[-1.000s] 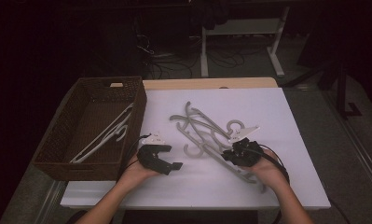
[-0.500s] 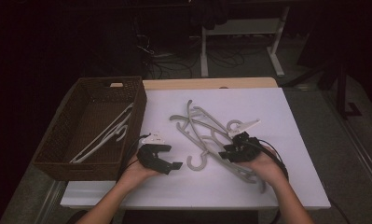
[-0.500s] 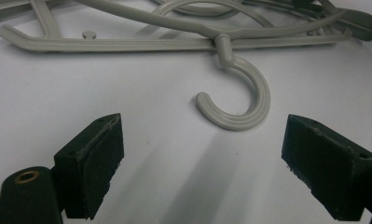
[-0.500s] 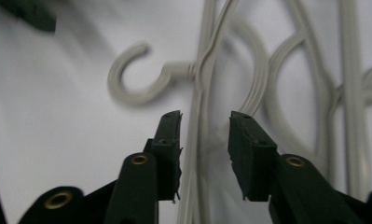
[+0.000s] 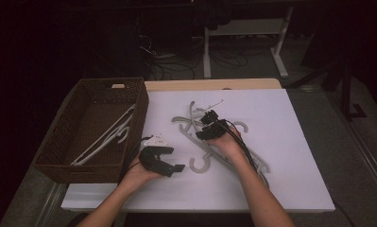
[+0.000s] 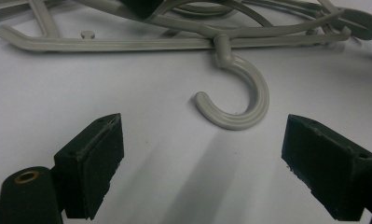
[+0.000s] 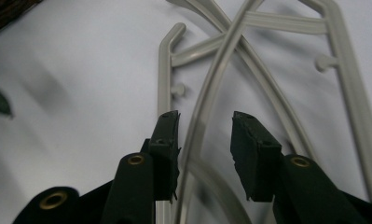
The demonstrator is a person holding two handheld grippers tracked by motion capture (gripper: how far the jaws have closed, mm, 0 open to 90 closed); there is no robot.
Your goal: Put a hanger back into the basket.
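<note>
A white worktop (image 5: 280, 142) stood in a dark room, with cables and the legs of a light stand on the floor behind it. A loose heap of grey plastic hangers (image 5: 200, 137) lay near the middle of the worktop, crossing one another. The one nearest the front had its long axis running from about 10 o'clock to 4 o'clock in the high view, and its hook (image 5: 199, 164) curled toward 7 o'clock. At 9 o'clock from the heap sat a brown wicker basket (image 5: 141, 101) with pale hangers (image 5: 106, 137) lying inside it lengthwise. The right gripper (image 5: 209, 125) was over the heap, its fingers (image 7: 167, 140) partly open and straddling a curved hanger arm (image 7: 207, 100), with a gap on both sides. Other hanger bars crossed just beyond that arm and crowded the spot. The left gripper (image 5: 158, 161) rested low at 7 o'clock from the heap, just beside the basket's near corner. Its fingers (image 6: 93, 161) were spread wide and held nothing, and the front hanger's hook lay on the worktop ahead of them, between their tips.
</note>
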